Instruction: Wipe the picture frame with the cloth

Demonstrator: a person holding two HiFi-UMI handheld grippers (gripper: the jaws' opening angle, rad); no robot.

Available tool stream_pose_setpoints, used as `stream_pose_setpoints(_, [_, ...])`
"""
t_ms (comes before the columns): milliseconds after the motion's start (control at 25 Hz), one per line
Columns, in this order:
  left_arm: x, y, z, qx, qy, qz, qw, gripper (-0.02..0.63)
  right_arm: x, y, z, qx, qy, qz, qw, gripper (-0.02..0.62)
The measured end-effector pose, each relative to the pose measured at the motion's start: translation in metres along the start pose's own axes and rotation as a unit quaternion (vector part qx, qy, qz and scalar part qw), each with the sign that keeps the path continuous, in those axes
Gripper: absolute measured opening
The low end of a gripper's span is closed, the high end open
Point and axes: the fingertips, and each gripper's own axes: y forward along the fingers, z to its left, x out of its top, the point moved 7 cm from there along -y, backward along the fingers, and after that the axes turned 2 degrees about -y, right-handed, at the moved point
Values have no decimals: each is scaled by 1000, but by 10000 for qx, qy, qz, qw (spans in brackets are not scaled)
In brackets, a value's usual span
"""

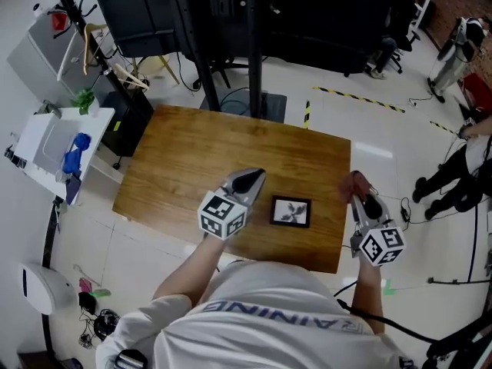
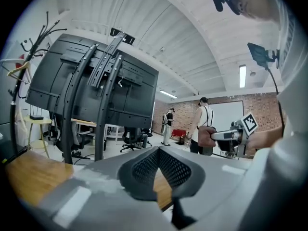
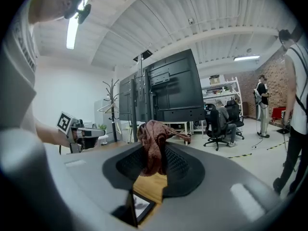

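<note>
- The picture frame (image 1: 291, 211) lies flat on the wooden counter (image 1: 192, 160), close to the near edge and towards the near right corner. Its glass faces up and nothing is on it.
- The right claw (image 1: 361, 198) hangs by the counter's right edge, just to the right of the frame. Its jaws are pinched on a reddish-brown cloth (image 1: 354, 184). In the right gripper view the cloth (image 3: 153, 141) stands bunched above the jaw tips, and a corner of the frame (image 3: 139, 207) shows low down beneath the claw (image 3: 154, 154).
- The left claw (image 1: 250, 180) hovers just to the left of the frame, over the near half of the counter. In the left gripper view its jaws (image 2: 158, 150) meet at the tips with nothing between them.
- Beyond the far edge stands a large dark screen (image 1: 231, 6) on a floor stand.
- Step in hand, as I judge it: the cloth is gripped but not yet on the frame, so wiping has not begun.
- The next move calls for carrying the cloth left and down onto the glass, then sweeping across it. The frame looks light and may slide, so the left claw could steady its edge.
</note>
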Motion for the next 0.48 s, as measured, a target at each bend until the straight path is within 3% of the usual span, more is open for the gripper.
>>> stream_pose_setpoints(480, [0,3,-7,-115,0,-13,9999,5,-5,-6,0,-83,-19,107,9999,104])
